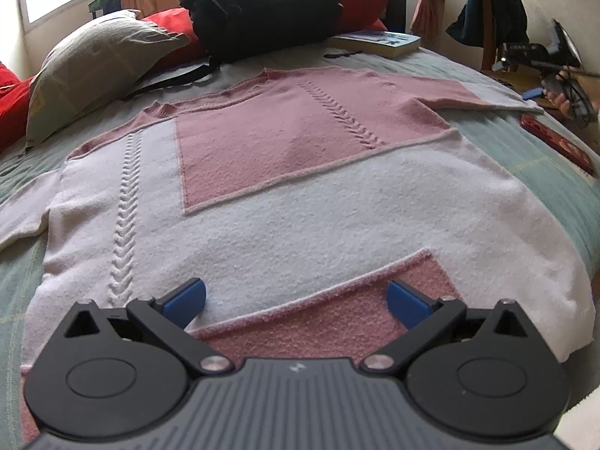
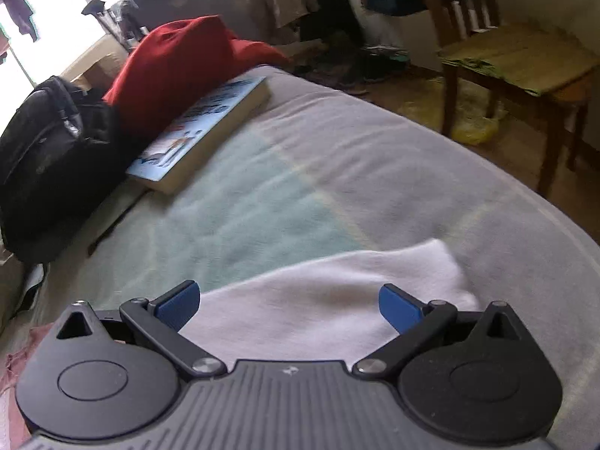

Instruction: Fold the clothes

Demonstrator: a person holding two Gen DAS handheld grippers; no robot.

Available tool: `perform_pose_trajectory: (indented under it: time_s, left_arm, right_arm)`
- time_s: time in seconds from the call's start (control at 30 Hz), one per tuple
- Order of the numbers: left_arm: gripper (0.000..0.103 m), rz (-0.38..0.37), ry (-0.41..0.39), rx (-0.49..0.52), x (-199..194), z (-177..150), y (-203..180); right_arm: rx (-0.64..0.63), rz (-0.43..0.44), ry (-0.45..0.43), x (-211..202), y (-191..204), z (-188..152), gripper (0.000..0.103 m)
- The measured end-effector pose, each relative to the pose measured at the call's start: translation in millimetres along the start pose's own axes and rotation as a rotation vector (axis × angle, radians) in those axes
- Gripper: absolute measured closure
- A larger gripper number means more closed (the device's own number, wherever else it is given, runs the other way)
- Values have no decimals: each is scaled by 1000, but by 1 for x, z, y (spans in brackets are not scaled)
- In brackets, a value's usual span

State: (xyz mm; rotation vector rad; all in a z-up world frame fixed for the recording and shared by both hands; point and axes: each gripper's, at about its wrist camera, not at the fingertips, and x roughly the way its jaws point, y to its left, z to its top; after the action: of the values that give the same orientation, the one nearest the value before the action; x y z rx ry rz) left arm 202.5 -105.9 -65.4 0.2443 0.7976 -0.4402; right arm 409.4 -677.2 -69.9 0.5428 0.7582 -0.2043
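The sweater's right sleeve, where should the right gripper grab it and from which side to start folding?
Grip the sleeve at its white cuff end, coming in low from the bed's outer edge. The sleeve lies flat and stretched outward on the bedspread, so the cuff's free edge is probably easiest to pinch. The right gripper is open and already above the sleeve; the left gripper hangs open over the sweater hem.

bed (image 1: 543, 172), sweater (image 1: 300, 206), book (image 2: 202, 127), backpack (image 1: 262, 3)

Home bedroom (bed (image 1: 543, 187), pillow (image 1: 93, 71))
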Motion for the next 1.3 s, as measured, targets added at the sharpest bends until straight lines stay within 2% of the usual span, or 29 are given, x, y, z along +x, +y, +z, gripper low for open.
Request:
perform_pose_trajectory:
  time_s: [0.17,0.27,0.4,0.47,0.57,0.67,0.73,0.83,0.9,0.97,1.07,1.17,1.3]
  left_arm:
    - [1,-1,1,0,1,0,0]
    - [1,-3,0,0,2,0,1]
    - [1,-4,-4,4,1,1,0]
    - [1,-4,-5,9,-2,0,1]
    - [1,8,-7,23,-9,-2,3]
    - [1,33,-17,26,-20,-5,9]
    - [1,42,-23,19,-28,-9,16]
    - [1,58,-31,11,-40,-14,28]
    - [1,69,-34,13,-46,-18,34]
    - [1,77,-39,19,-54,-24,37]
    - [1,84,-39,17,-65,-32,43]
    - [1,86,-38,26,-77,-41,49]
    - [1,109,-32,30,-87,-49,55]
  right_arm:
    - [-55,-52,-6,35,3,3,0]
    - [-75,-50,-30,35,4,5,0]
    - [-37,-71,-39,11,15,0,0]
    - [-58,-47,-32,-2,27,-6,0]
    - [-149,-8,29,-20,65,-21,0]
    - [-332,92,93,-43,119,-54,0]
    - [-460,182,124,-63,156,-87,0]
    - [-587,333,203,-91,201,-138,0]
    - [-676,387,243,-106,226,-173,0]
    - [-795,401,252,-120,252,-214,0]
    - [-920,373,215,-135,276,-266,0]
    - [-940,364,246,-133,281,-301,0]
    - [-910,287,247,-130,276,-329,0]
